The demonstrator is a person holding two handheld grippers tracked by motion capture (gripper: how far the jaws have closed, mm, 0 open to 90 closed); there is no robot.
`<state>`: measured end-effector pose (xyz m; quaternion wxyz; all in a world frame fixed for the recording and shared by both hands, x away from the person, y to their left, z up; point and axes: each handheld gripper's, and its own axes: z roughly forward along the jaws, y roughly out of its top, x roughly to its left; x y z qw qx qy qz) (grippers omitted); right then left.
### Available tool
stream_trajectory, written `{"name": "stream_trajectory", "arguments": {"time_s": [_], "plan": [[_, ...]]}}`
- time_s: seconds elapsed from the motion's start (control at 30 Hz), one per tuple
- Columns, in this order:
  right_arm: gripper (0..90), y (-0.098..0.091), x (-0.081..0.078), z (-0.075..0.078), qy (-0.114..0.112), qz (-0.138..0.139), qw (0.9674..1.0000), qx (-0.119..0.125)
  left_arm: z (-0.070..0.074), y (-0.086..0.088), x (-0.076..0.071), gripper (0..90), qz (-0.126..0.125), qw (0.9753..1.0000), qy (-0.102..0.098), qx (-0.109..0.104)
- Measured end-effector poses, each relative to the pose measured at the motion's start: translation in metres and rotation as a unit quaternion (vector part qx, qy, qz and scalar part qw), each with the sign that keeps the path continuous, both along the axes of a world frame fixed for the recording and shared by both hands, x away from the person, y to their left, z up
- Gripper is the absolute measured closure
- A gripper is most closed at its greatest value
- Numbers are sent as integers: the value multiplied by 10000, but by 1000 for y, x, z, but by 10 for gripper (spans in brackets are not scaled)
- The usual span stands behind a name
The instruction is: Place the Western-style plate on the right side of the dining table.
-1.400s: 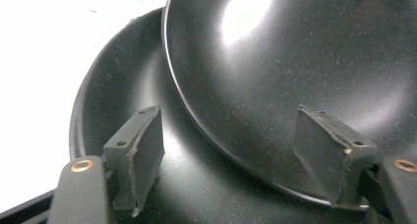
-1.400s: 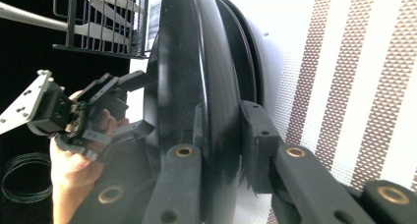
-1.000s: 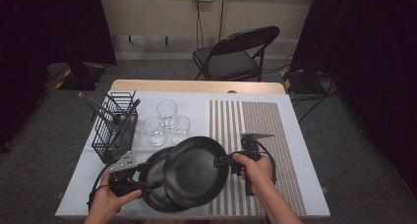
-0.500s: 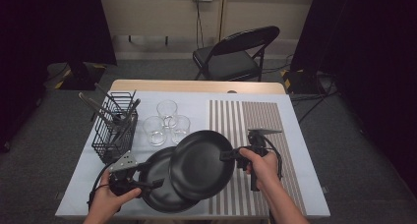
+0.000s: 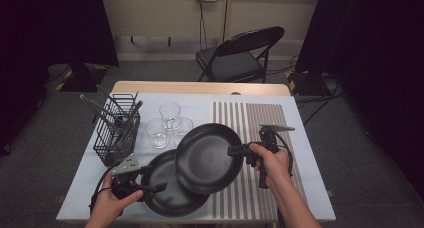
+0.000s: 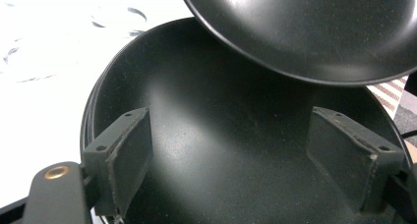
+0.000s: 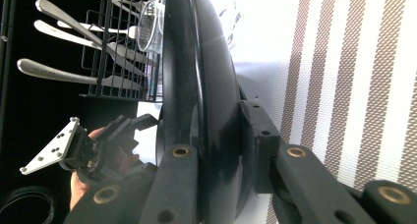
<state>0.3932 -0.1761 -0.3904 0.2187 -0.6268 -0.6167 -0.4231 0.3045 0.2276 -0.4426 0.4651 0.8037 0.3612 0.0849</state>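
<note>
Wire basket [image 5: 116, 133] with cutlery stands near the counter's [image 5: 75, 188] left edge; three clear glasses [image 5: 169, 124] sit just beside it, toward the middle.

Left claw [image 5: 155, 189], at the front-left corner: jaws stand wide apart, pads clear on either side in the left gripper view, nothing pinched. It rests at the near rim of the lower plate [image 5: 167, 190], which lies flat on the counter close to the front edge. Whether a jaw touches the rim: cannot tell.

Upper plate [image 5: 207, 158]: black, same kind, tilted and raised off the lower one, overlapping its right part. Its right rim is clamped in the right claw [image 5: 239, 150]; the right gripper view shows one pad on each face of the rim [image 7: 211, 150], jaws narrow, grip firm.

Striped mat [image 5: 260, 123] covers the right half of the counter, bare.

Progress, as judged: the two plates are separated, the upper one lifted free. Left to do: carry it over and set it down, probably on the mat; the lower plate is not yet gripped.
</note>
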Motion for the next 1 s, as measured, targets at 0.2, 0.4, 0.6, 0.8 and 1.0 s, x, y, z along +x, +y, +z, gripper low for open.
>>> {"name": "stream_trajectory", "arguments": {"time_s": [0.2, 0.4, 0.6, 0.8, 1.0], "plan": [[772, -7, 2, 2, 26, -89, 9999, 66, 0, -1, -1, 173, -26, 10000, -17, 38], [768, -18, 3, 5, 2, -224, 9997, 49, -1, -3, -2, 173, -47, 10000, 8, 65], [763, -29, 5, 3, 61, -351, 9993, 69, -1, -3, -2, 173, -73, 9999, 25, 95], [762, -39, 6, 1, 69, -466, 9988, 100, -2, -2, -1, 173, -62, 9999, 40, 103], [758, -48, 8, 0, 82, -570, 9983, 107, -1, -2, -1, 173, -69, 9999, 19, 93]]}}
